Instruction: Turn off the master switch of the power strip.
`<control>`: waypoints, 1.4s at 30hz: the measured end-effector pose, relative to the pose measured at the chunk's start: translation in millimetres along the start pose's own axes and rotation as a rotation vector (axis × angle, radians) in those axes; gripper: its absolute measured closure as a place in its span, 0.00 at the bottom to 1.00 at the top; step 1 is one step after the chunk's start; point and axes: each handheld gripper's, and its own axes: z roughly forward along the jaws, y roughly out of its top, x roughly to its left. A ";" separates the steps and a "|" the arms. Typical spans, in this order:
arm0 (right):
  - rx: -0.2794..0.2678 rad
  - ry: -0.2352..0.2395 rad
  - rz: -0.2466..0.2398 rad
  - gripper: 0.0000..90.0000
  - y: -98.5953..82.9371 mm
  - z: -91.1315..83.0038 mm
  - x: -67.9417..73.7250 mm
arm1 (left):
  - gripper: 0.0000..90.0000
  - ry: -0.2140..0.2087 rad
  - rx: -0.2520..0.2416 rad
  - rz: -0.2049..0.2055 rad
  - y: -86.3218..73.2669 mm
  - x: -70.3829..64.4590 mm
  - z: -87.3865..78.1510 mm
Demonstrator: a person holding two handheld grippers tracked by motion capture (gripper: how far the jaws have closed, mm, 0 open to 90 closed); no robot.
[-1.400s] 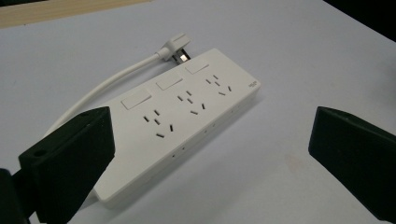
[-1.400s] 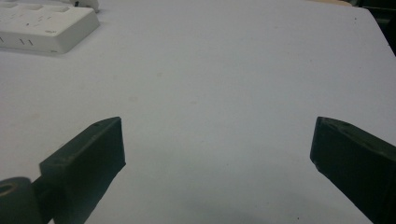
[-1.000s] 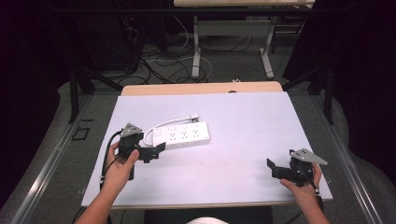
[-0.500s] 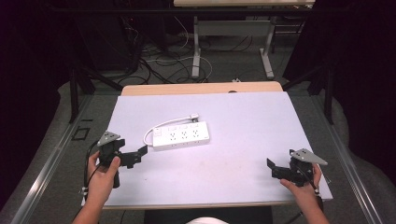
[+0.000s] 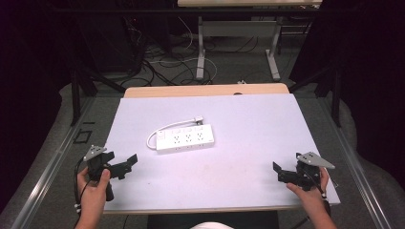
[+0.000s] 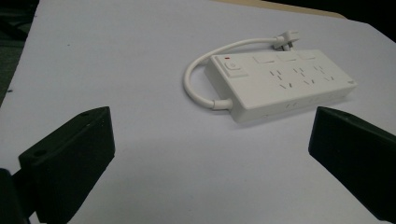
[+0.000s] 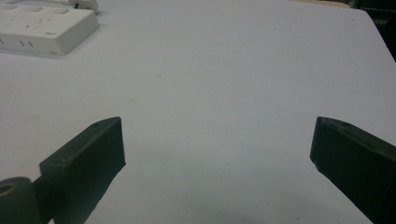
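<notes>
With the strip (image 5: 185, 139) mid-tabletop (image 5: 258, 138) and both tongs spread empty, left (image 5: 128, 163) nearer the strip, right (image 5: 277, 171) well off, I'd approach the strip's cord end squarely.

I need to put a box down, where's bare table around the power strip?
Bare: right of the power strip up to the right tongs, and the near strip between both tongs. Tighter by the left tongs and the strip's looped cord.
</notes>
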 end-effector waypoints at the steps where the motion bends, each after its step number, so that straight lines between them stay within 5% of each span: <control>1: 0.001 0.000 0.000 0.03 -0.1 0.1 0.0 | 0.00 0.003 -0.004 -0.005 -1.9 1.6 0.1; 18: 0.010 -0.002 0.013 0.03 -0.3 -0.9 0.2 | 0.00 0.050 0.005 -0.020 -23.7 16.4 10.3; 22: -0.001 0.003 0.010 0.03 -0.6 0.3 -0.1 | 0.01 0.068 0.015 0.010 -27.0 17.7 12.6; 42: -0.003 0.005 0.008 0.03 -0.8 1.0 -0.4 | 0.00 0.049 0.068 0.049 -35.4 13.2 23.9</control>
